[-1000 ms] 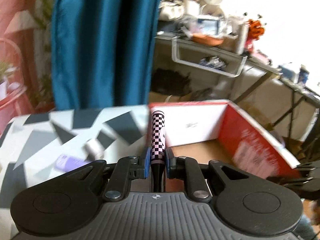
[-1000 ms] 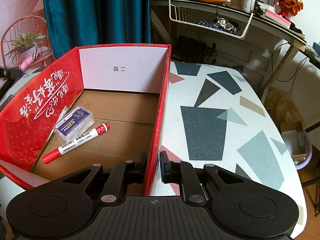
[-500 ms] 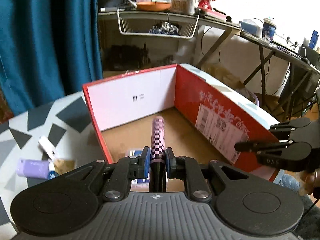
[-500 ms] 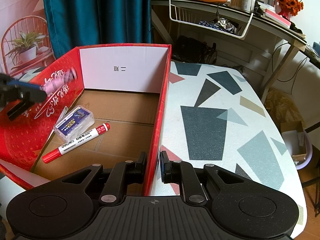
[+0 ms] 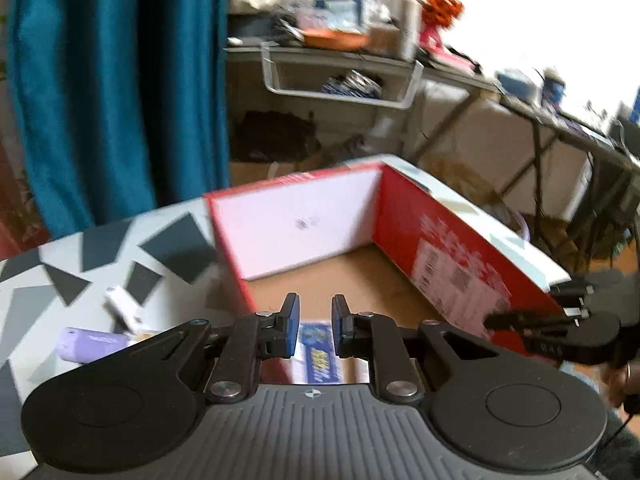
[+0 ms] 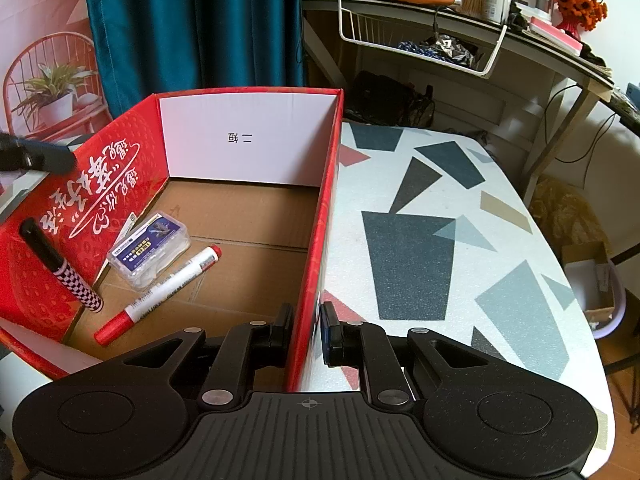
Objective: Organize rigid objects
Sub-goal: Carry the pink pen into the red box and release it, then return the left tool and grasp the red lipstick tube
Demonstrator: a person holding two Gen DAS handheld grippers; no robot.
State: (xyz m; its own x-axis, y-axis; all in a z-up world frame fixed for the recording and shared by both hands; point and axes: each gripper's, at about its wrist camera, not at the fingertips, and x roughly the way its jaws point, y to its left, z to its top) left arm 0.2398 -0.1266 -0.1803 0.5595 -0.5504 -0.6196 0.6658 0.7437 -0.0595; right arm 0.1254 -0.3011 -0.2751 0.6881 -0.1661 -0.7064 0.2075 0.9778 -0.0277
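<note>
Your box (image 6: 248,148) sits on the table (image 6: 440,216), its right wall clamped in your right gripper (image 6: 306,330). Inside, the checkered pen (image 6: 60,266) leans on the left wall, black end up, well away from your left gripper (image 5: 314,326), jaws apart and empty, above the box's left edge. Red marker (image 6: 160,294) and case (image 6: 150,250) lie flat beside the pen.

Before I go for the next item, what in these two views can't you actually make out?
- Left wrist view: motion blur; the purple tube and white item on the table can't be identified.
- Left wrist view: the blue-labelled case is mostly hidden behind the left hand-held gripper.
- Right wrist view: whether the right hand-held gripper touches the red box's wall it straddles.
- Right wrist view: the checkered pen's lower end, behind the near wall.
</note>
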